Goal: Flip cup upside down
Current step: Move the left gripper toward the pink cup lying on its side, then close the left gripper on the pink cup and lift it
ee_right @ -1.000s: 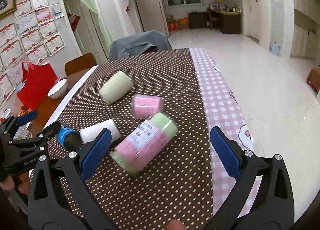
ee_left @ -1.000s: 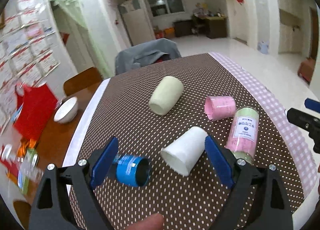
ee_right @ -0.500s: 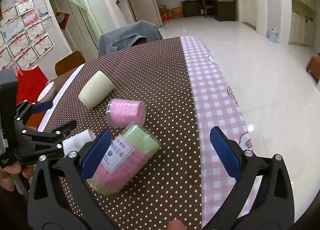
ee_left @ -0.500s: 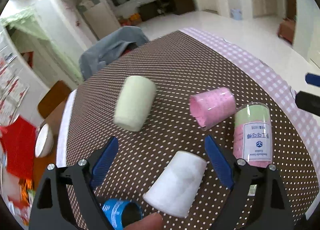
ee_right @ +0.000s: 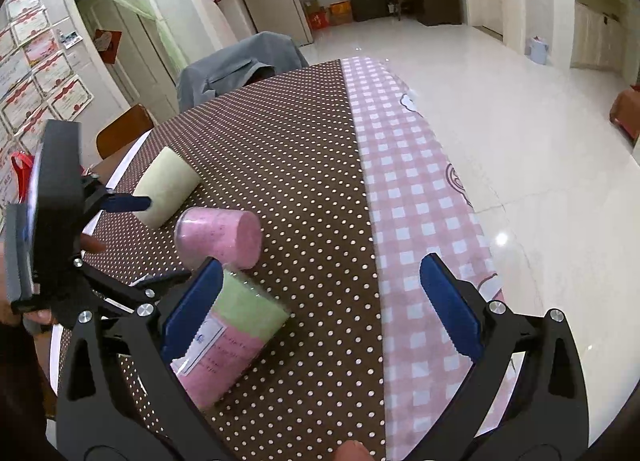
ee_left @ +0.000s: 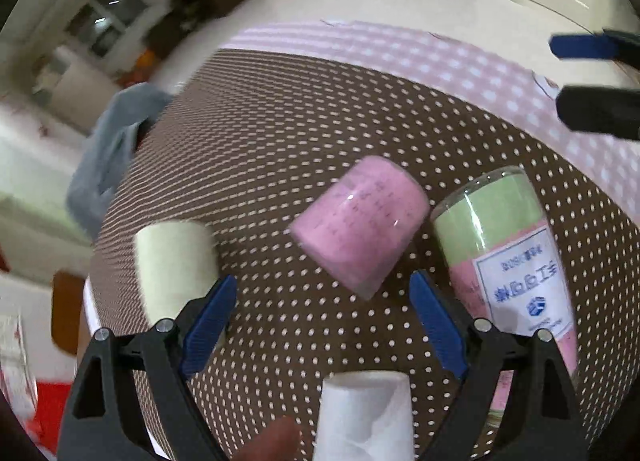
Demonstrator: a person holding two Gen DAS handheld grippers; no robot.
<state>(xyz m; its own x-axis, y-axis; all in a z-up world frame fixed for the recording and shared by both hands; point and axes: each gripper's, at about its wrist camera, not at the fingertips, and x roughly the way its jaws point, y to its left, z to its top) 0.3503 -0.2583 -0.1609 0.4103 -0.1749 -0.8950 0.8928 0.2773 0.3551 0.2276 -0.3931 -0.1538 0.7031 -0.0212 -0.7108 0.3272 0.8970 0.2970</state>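
Observation:
Several cups lie on their sides on the brown dotted tablecloth (ee_left: 280, 149). A pink cup (ee_left: 360, 221) lies just ahead of my open left gripper (ee_left: 322, 301), between its blue fingertips. A pale green cup (ee_left: 176, 265) lies to the left, a white cup (ee_left: 366, 419) under the gripper. In the right wrist view the pink cup (ee_right: 218, 237) and pale green cup (ee_right: 166, 189) lie left of my open, empty right gripper (ee_right: 316, 301). The left gripper (ee_right: 60, 229) hangs over them.
A tall green and pink labelled tumbler (ee_left: 508, 257) lies on its side right of the pink cup; it also shows in the right wrist view (ee_right: 232, 329). A grey-draped chair (ee_right: 240, 65) stands at the far table edge. A pink checked cloth strip (ee_right: 416, 197) borders the table's right edge.
My left gripper has moved forward and tilted down over the cups; the pink cup now sits between its fingertips and the blue cup has left view. The right gripper drifted slightly.

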